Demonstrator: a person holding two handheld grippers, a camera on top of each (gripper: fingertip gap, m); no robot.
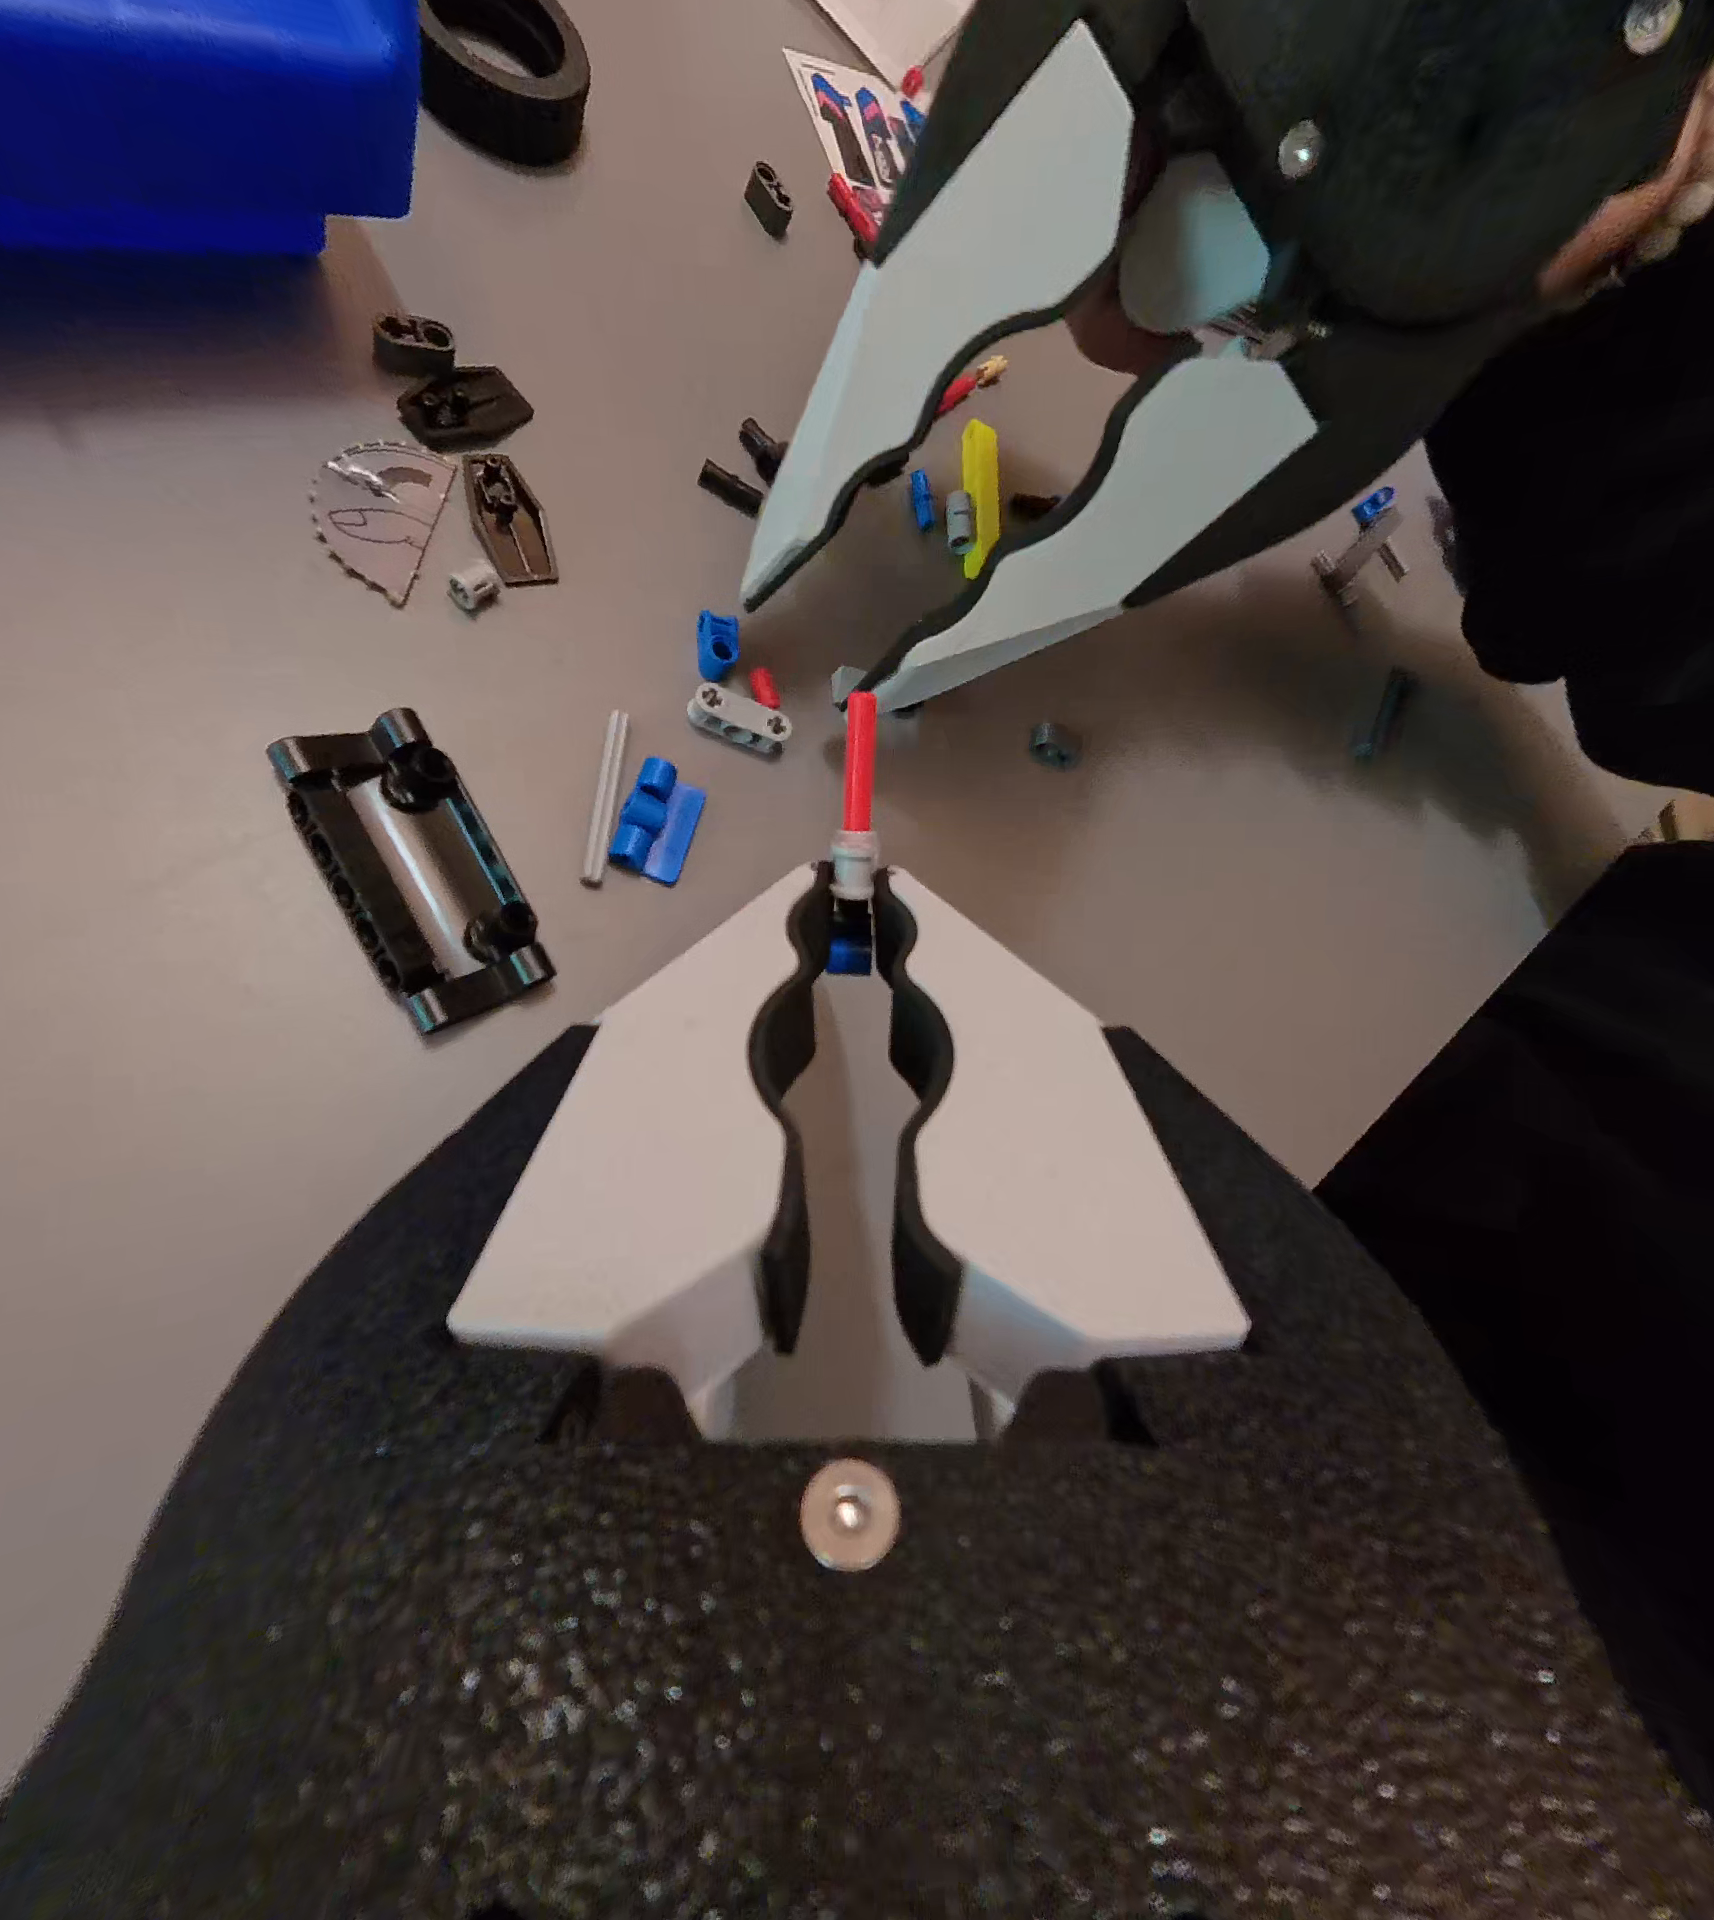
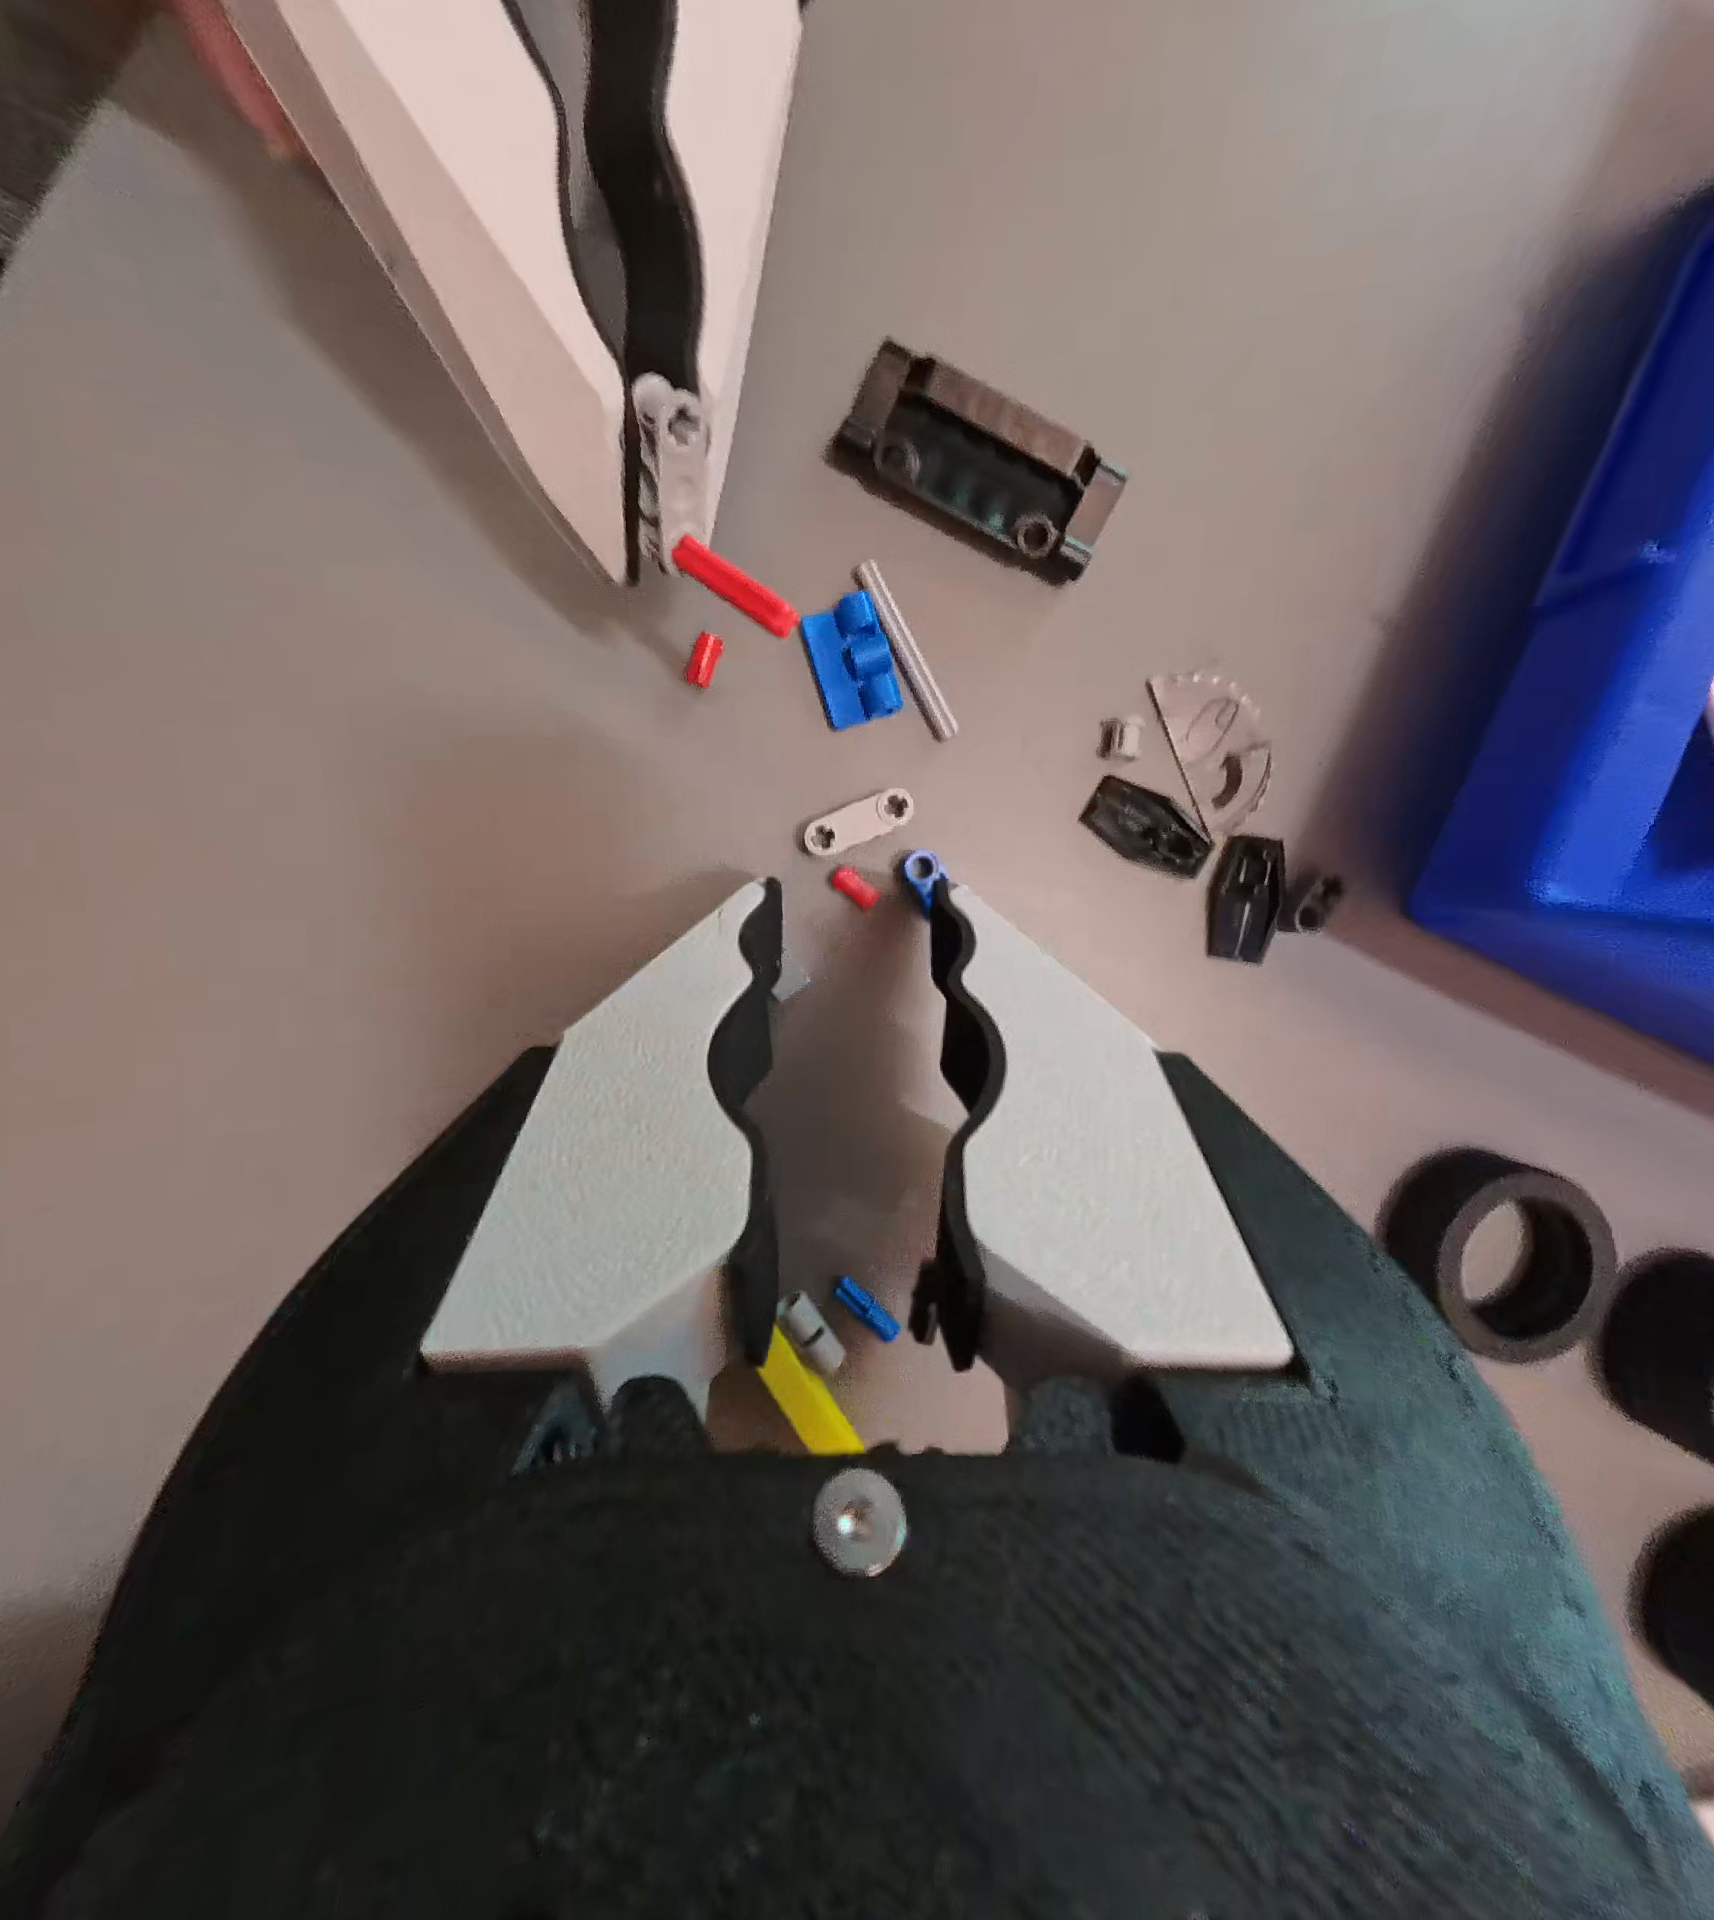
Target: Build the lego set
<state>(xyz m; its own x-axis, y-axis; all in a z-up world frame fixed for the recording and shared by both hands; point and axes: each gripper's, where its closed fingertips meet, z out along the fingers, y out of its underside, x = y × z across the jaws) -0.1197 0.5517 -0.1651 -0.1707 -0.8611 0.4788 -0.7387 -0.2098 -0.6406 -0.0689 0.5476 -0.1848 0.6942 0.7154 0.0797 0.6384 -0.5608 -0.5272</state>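
My left gripper is shut on a small assembly: a grey beam with a red axle sticking forward out of it. A blue part sits between the jaws behind it. The right wrist view shows the assembly held above the table, axle pointing down and to the right. My right gripper is open and empty, low over a small red pin, a flat grey link and a blue connector. In the left wrist view its tips stand just beyond the axle's end.
On the grey table lie a black panel, a blue hinge piece, a grey rod, a yellow beam and small black parts. A blue bin and black tyres stand at the right. Left tips to right tips: about 6 cm.
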